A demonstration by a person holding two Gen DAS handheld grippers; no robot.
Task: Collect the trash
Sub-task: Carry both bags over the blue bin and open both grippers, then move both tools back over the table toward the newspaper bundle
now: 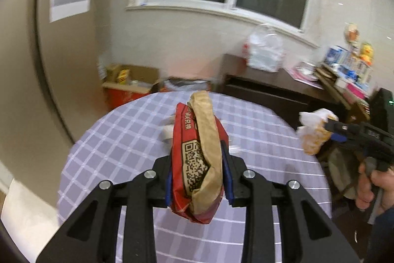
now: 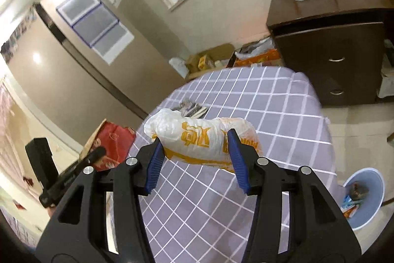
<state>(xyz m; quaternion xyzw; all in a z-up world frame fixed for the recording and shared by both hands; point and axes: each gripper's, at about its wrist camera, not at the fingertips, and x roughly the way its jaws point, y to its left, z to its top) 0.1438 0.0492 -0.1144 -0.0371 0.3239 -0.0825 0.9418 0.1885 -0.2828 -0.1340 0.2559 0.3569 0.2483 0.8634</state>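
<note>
My left gripper (image 1: 198, 164) is shut on a crumpled red and brown paper bag (image 1: 199, 154) with a QR code and holds it above the round table (image 1: 123, 139). My right gripper (image 2: 194, 139) is shut on a bunched white and orange plastic bag (image 2: 202, 137), also held above the table (image 2: 270, 115). The right gripper with its bag (image 1: 315, 132) shows at the right in the left wrist view. The paper bag (image 2: 110, 139) and the left gripper's black body show at the left in the right wrist view. A small white scrap (image 1: 168, 132) lies on the table behind the paper bag.
A light blue bin (image 2: 367, 199) with some trash in it stands on the floor right of the table. A flat grey wrapper (image 2: 190, 107) lies on the table's far side. A dark cabinet (image 2: 332, 53) and open cardboard boxes (image 2: 214, 58) stand by the wall.
</note>
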